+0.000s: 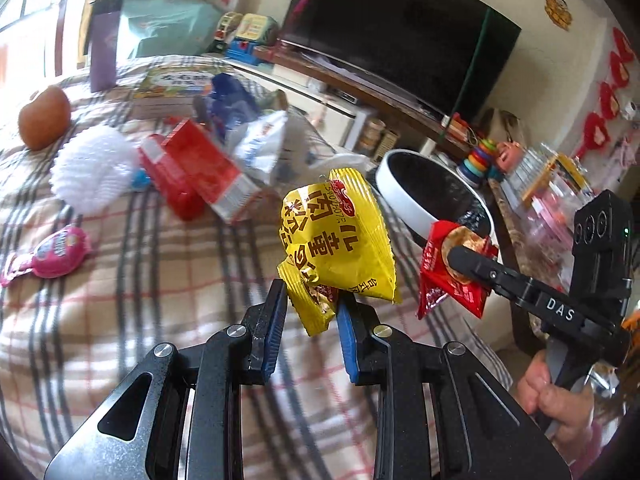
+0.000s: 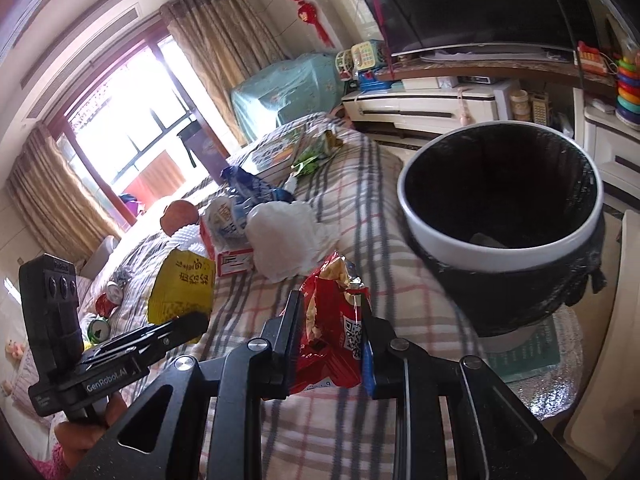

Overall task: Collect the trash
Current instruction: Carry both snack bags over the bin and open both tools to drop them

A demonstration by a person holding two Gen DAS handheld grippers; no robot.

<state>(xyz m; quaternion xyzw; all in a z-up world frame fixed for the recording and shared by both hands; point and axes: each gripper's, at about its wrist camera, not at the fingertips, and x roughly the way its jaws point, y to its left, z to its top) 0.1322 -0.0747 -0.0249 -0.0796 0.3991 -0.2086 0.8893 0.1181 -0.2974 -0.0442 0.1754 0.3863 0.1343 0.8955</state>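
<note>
Left tongs (image 1: pixel 312 312) pinch crumpled yellow packet (image 1: pixel 340 240); my right tongs (image 2: pixel 330 336) pinch torn red packet (image 2: pixel 336 332), both above plaid bedspread (image 1: pixel 140 280), near black-lined bin (image 2: pixel 500 200) below television (image 1: pixel 400 32).

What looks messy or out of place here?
Litter lies strewn over the checked blanket: a crushed red carton, a crumpled white bag and a pink wrapper. The left gripper holds a yellow packet, the right gripper a torn red packet, near the bin.
</note>
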